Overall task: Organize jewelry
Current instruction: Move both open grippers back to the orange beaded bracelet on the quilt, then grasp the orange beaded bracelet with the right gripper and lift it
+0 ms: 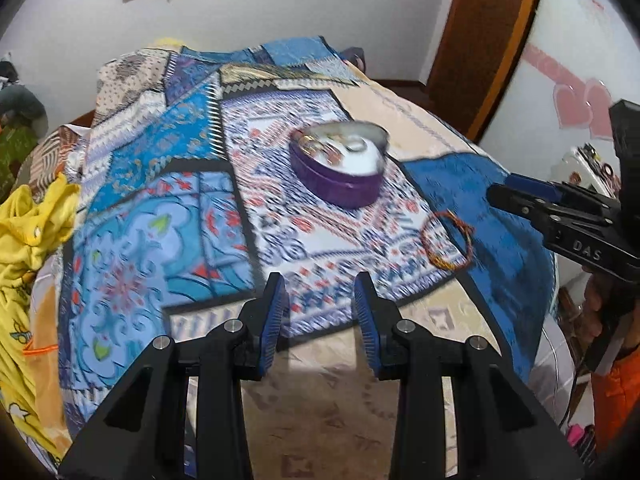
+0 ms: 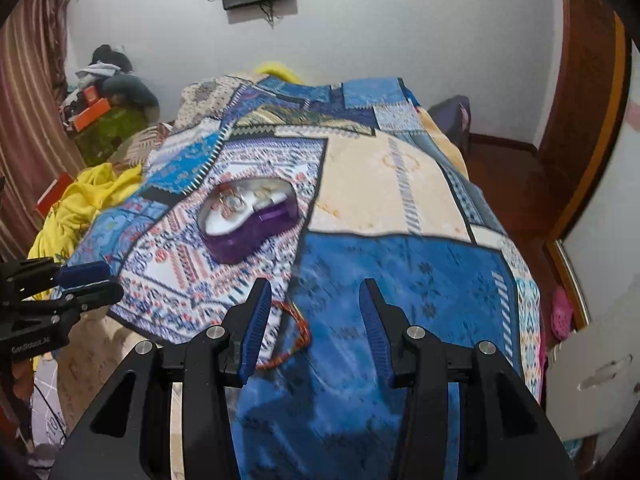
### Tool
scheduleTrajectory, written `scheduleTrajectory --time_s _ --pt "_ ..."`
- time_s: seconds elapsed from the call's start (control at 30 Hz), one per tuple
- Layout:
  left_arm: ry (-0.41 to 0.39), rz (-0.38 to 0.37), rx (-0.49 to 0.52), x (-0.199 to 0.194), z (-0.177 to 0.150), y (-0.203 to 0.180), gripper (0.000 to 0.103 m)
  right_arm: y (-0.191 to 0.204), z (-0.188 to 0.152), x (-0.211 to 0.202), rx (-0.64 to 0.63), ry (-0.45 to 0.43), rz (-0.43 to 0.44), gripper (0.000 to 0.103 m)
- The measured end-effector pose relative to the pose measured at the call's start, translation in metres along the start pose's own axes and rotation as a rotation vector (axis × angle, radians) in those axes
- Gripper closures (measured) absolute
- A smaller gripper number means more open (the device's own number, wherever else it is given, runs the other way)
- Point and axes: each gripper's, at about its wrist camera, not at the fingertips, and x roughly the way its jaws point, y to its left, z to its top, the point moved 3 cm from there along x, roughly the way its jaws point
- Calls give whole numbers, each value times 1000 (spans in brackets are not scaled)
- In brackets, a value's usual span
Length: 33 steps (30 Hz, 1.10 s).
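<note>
A purple heart-shaped jewelry box [image 1: 340, 164] with a white inside and several small pieces in it sits open on the patterned bedspread [image 1: 168, 200]; it also shows in the right wrist view [image 2: 248, 220]. A red-orange beaded bracelet [image 1: 448, 240] lies on the bedspread to the box's near right. In the right wrist view the bracelet [image 2: 298, 332] lies just right of my right gripper's left finger. My left gripper [image 1: 320, 312] is open and empty, short of the box. My right gripper [image 2: 314, 320] is open and empty above the bracelet, and shows from the side in the left wrist view [image 1: 516, 196].
A yellow garment [image 1: 28, 248] lies at the bed's left edge, also in the right wrist view [image 2: 88, 200]. A wooden door frame [image 2: 588, 112] stands at the right. Clutter and boxes [image 2: 100, 96] lie on the floor at far left.
</note>
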Motion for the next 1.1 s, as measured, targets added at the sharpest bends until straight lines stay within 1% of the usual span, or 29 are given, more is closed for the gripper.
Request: scheduleTrajectory --time_s 0.23,0.3,0.33,0.47,0.53,0.6,0.63,0.67,0.73,1.0,1.1 --pt "22 -36 33 10 -6 -24 68 1 -18 5 20 50 30 61" --pt "27 -33 42 14 -7 -29 68 4 -22 5 17 59 44 61" --pt "30 -32 43 17 -8 -31 70 6 -24 5 12 63 48 61" --pt "26 -32 30 23 -9 -35 71 14 -27 8 -3 83 75 61" --pt "24 -36 34 26 -8 -38 79 18 -28 9 -8 91 88 60" --pt "22 -32 44 28 -9 -42 84 21 -28 10 -16 88 95 49" --pt "23 -31 48 29 -9 -43 87 23 -28 9 -21 81 94 47" --pt "24 -29 52 30 -10 -44 90 24 -28 9 -24 78 94 45" --pt "24 -21 56 30 -10 -45 96 27 -28 11 -31 80 102 45" --pt "39 -51 7 26 -8 -35 97 27 -31 20 -42 110 111 45" --pt "44 -59 -1 24 -9 -31 96 29 -32 25 -65 119 104 44"
